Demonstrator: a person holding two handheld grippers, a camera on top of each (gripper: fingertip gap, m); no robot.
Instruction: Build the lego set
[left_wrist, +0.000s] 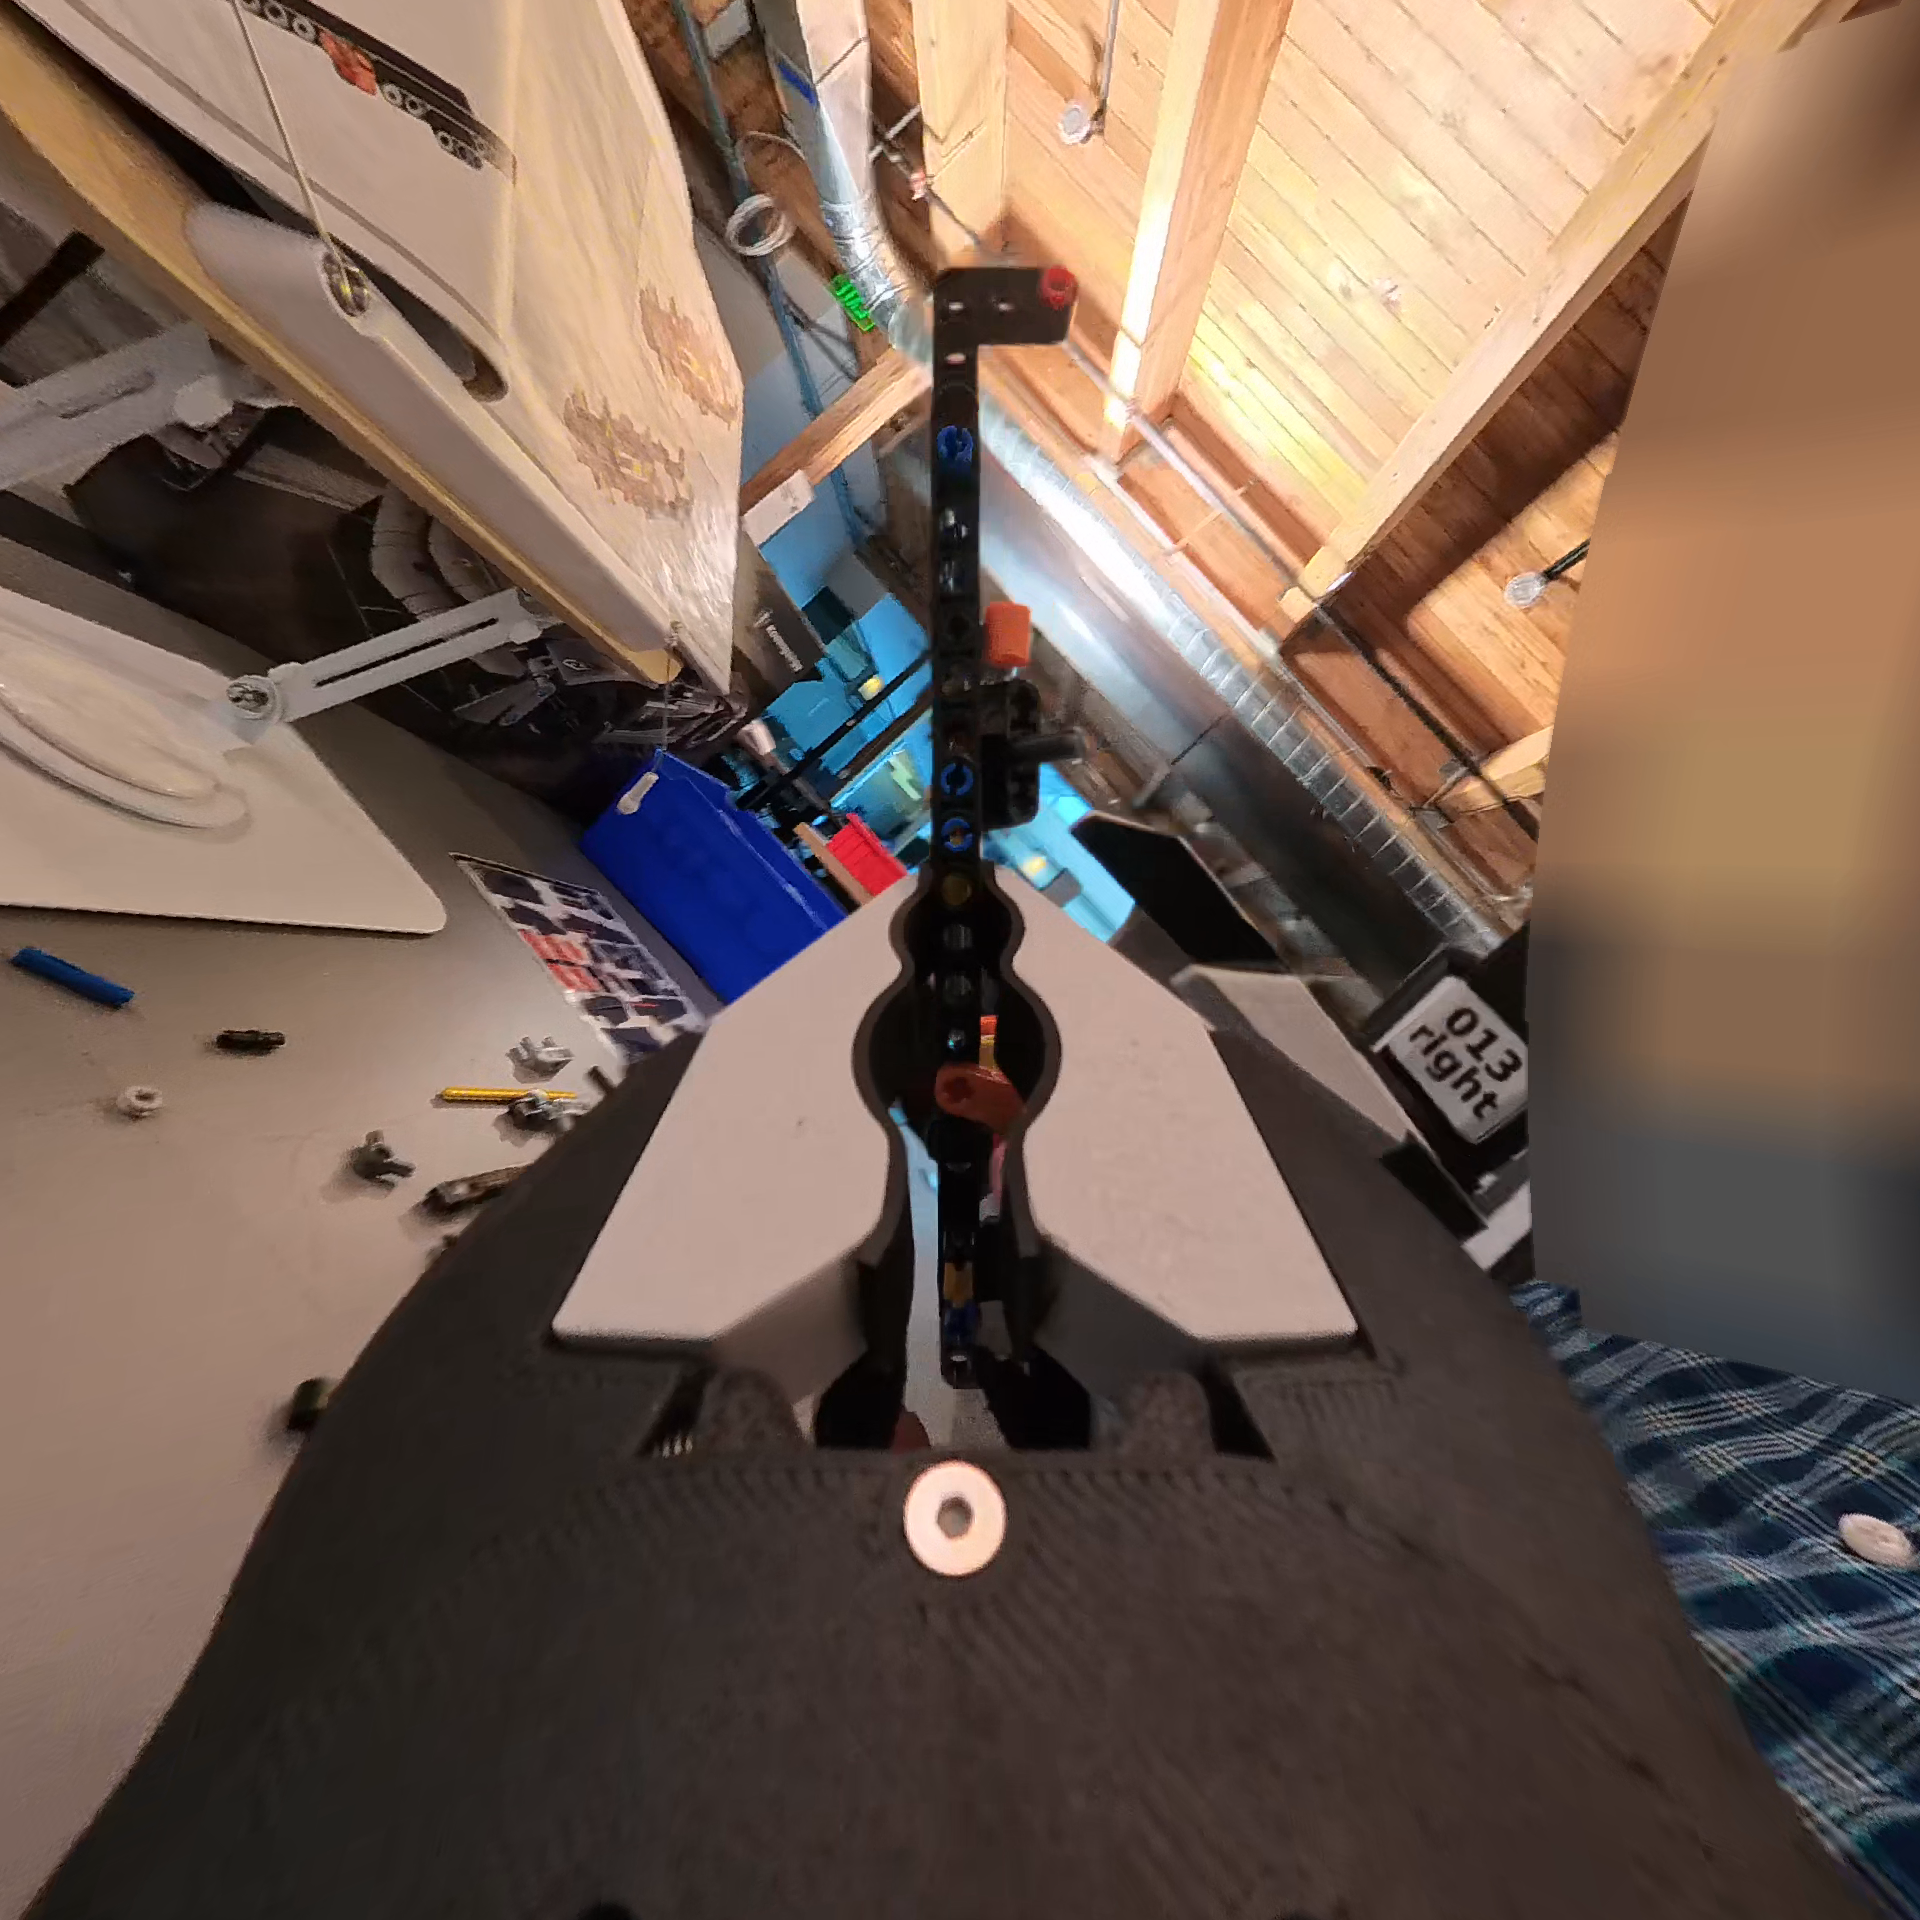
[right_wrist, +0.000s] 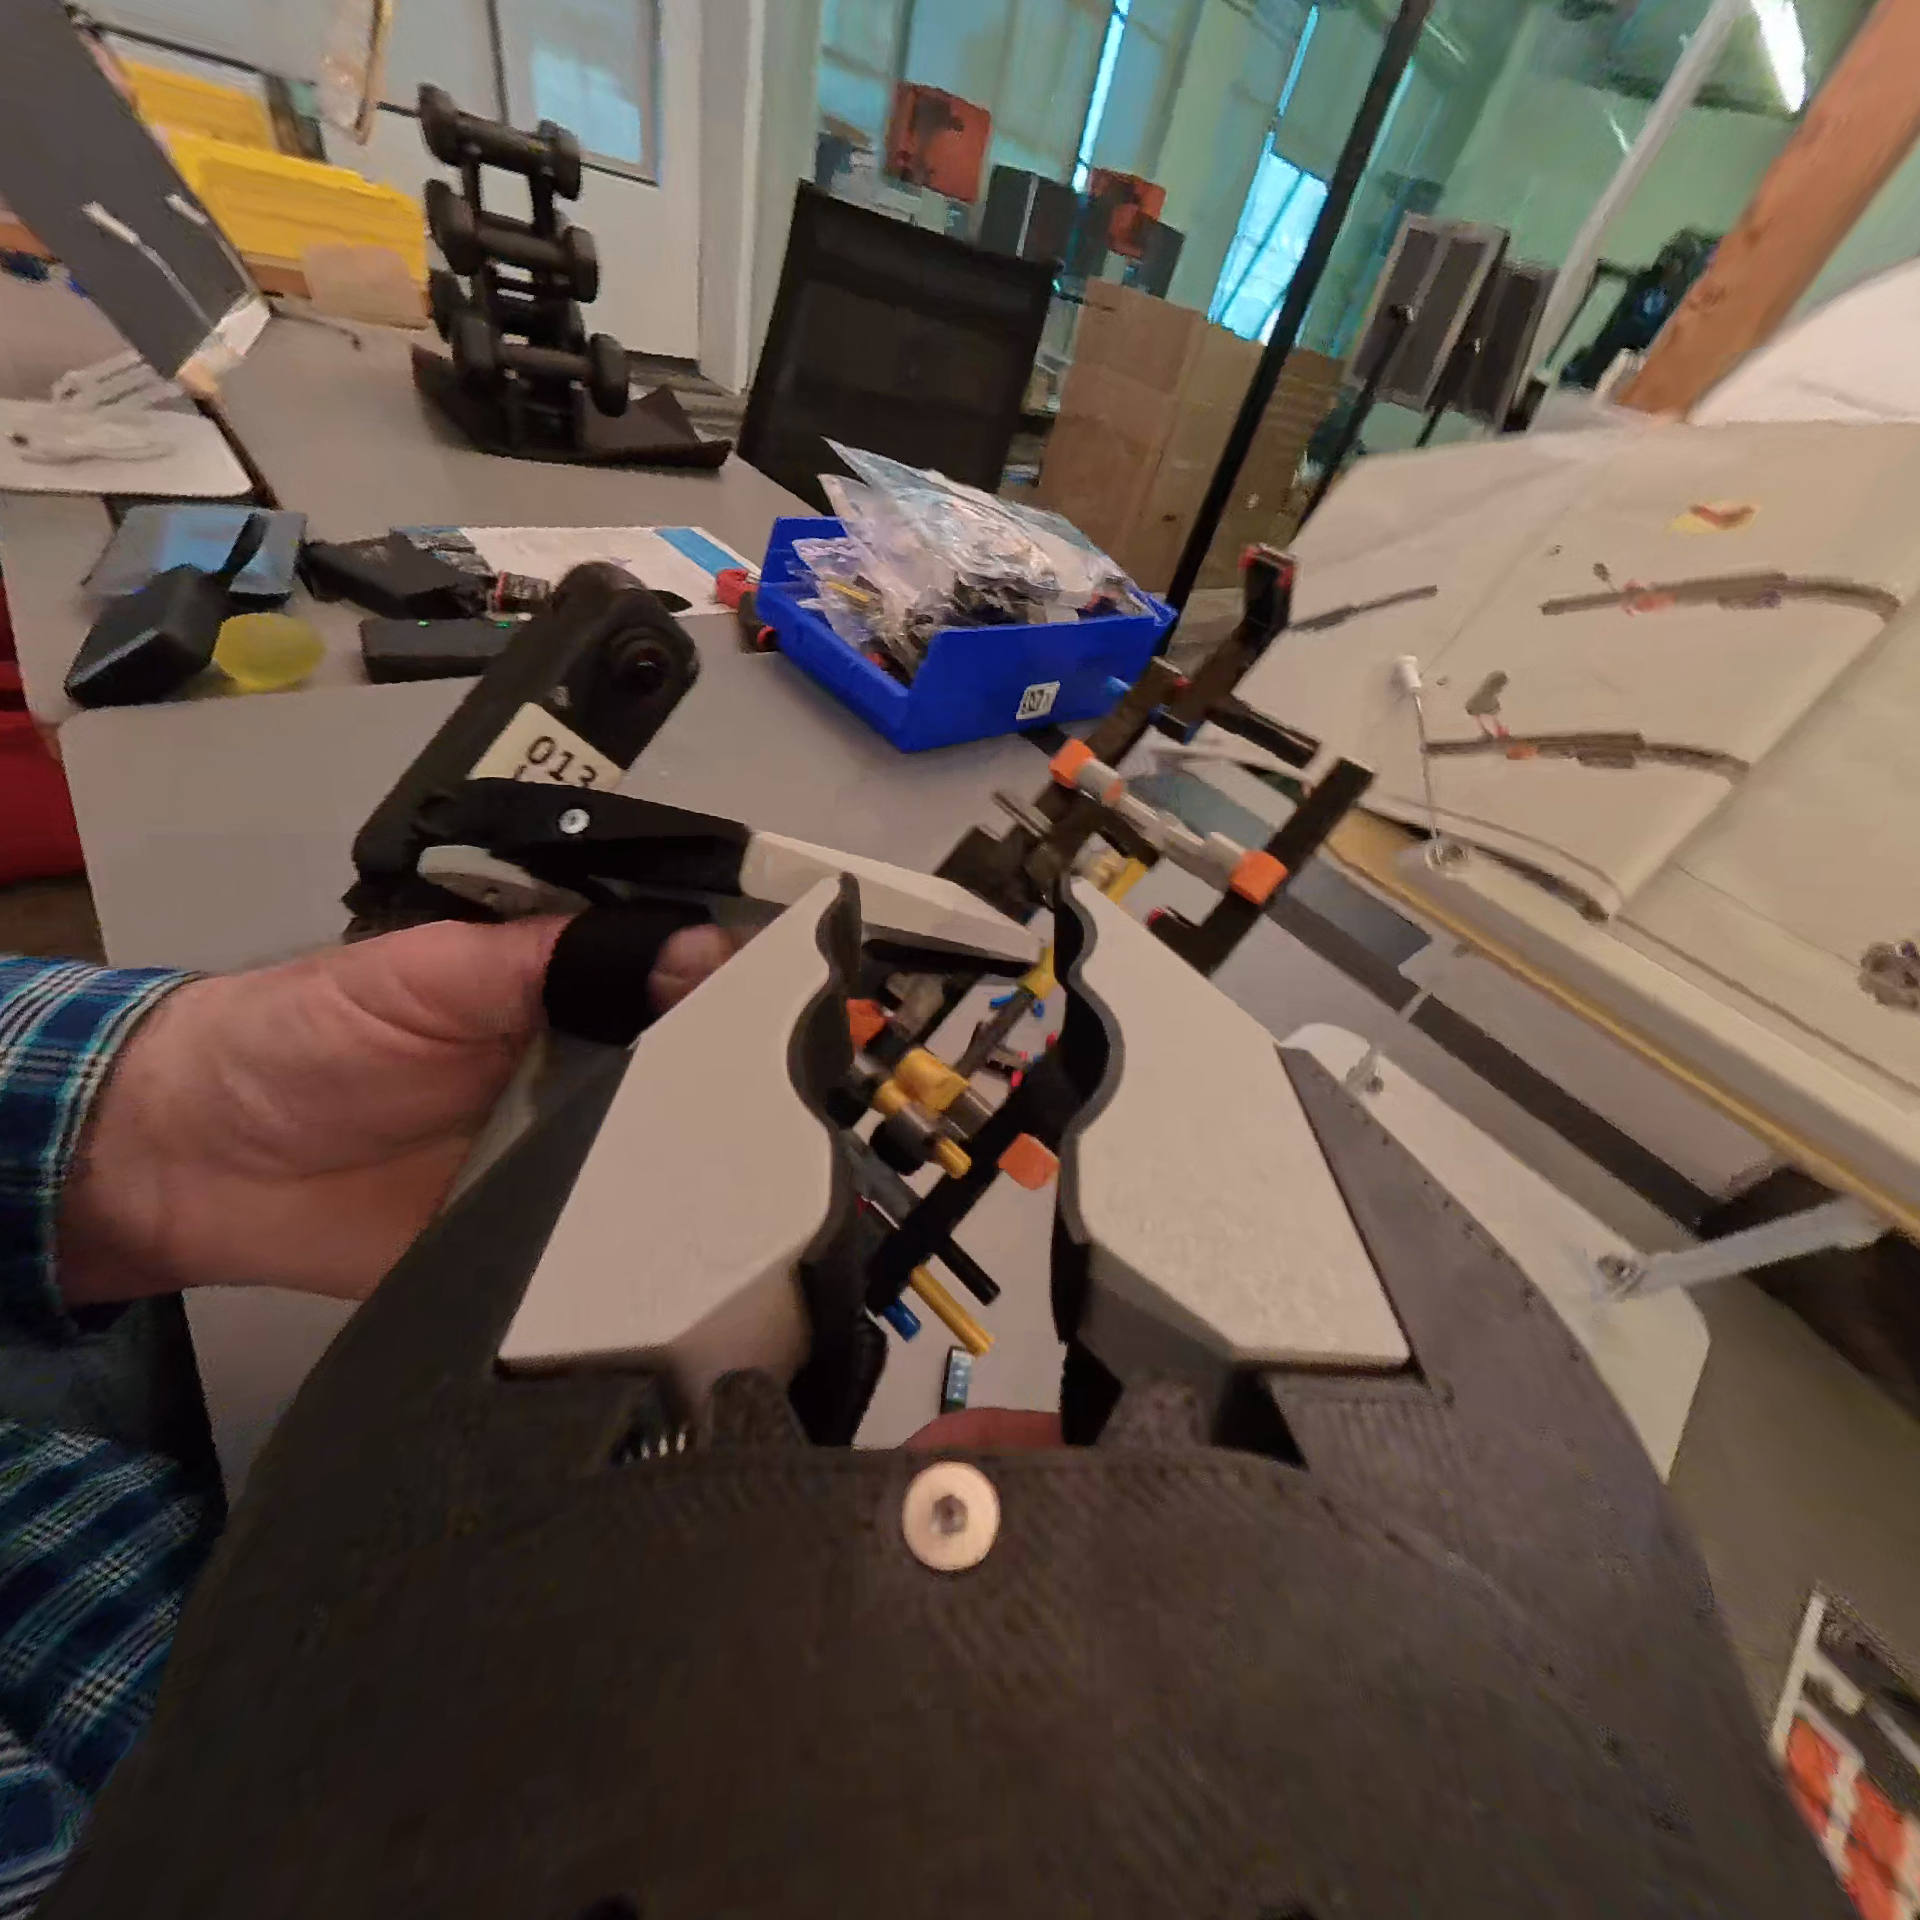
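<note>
Left wrist view: the camera tilts upward, so wooden ceiling joists and a silver duct fill the far field. At left lie an open instruction booklet on a stand, a blue bin and loose parts on the grey desk, among them a blue pin and a yellow axle. A blurred patch covers the right edge. The left gripper is pressed together on a long black beam of the lego assembly, which stands up between the fingers and ends in a short crosspiece with a red pin.

Right wrist view: beyond the desk stand a dumbbell rack, a black chair and the blue bin filled with bagged parts; the booklet lies at right. A hand holds the left gripper, whose fingers reach the assembly from the left. The right gripper is partly spread, its fingers flanking the assembly's near end with yellow and orange parts; contact cannot be told.
</note>
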